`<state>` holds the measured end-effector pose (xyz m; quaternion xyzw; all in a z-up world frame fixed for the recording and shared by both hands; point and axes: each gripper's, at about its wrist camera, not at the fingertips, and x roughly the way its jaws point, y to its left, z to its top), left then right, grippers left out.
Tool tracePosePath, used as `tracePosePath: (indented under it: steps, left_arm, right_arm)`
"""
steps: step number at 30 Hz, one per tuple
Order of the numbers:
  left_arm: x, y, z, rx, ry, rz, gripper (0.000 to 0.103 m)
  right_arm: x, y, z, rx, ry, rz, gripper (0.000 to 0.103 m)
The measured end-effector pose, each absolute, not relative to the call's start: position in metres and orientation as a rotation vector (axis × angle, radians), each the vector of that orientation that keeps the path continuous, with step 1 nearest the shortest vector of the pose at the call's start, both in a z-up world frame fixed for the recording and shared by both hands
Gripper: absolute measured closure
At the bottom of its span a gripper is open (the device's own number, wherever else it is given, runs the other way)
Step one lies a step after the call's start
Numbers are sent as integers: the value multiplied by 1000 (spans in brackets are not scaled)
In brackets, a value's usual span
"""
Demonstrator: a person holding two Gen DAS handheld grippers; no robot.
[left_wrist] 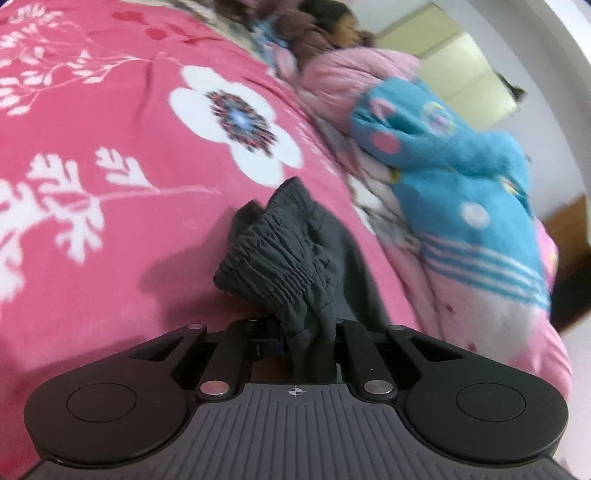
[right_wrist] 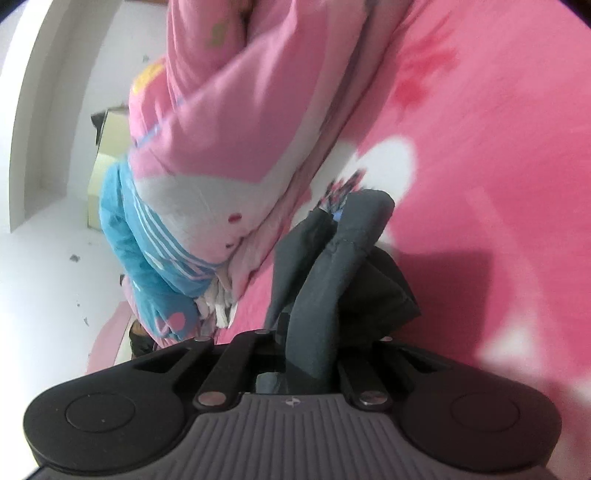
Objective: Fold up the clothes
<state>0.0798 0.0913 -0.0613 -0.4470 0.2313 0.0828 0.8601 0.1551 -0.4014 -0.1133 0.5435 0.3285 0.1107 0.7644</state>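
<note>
A dark grey garment (left_wrist: 280, 254) with a gathered elastic waistband is bunched in front of my left gripper (left_wrist: 308, 332), which is shut on its cloth; the fingertips are buried in the folds. In the right wrist view the same dark grey garment (right_wrist: 332, 280) rises in a thick fold between the jaws of my right gripper (right_wrist: 314, 354), also shut on it. The garment hangs just above a pink floral bedspread (left_wrist: 110, 240), casting a shadow on it.
A heap of clothes lies along the bed's edge: a blue fleece piece with white stripes (left_wrist: 461, 192) and a pink fleece piece (right_wrist: 229, 122). A person (left_wrist: 332, 26) lies at the far end of the bed. White floor (right_wrist: 44, 288) is beyond the bed.
</note>
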Motion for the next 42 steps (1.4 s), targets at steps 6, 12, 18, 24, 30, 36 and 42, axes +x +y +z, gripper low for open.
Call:
tracePosePath:
  steps: [6, 12, 18, 24, 30, 36, 42]
  left_arm:
    - [16, 67, -68, -925, 594, 57, 95]
    - [-32, 66, -90, -914, 689, 25, 95]
    - [-34, 74, -104, -891, 682, -49, 86]
    - [-43, 73, -98, -767, 667, -109, 77]
    - [-64, 72, -84, -609, 674, -177, 71]
    - [-80, 90, -75, -554, 647, -162, 71]
    - [-56, 95, -76, -532, 568, -82, 71]
  right_arm:
    - [70, -446, -109, 1219, 744, 183, 101]
    - [-16, -490, -105, 1256, 773, 125, 100]
    - [-42, -508, -94, 1179, 764, 40, 82]
    - [-71, -486, -15, 768, 628, -18, 72]
    - [-3, -342, 22, 373, 568, 394, 51]
    - [71, -194, 48, -26, 512, 766, 45]
    - [130, -100, 6, -213, 630, 935, 45]
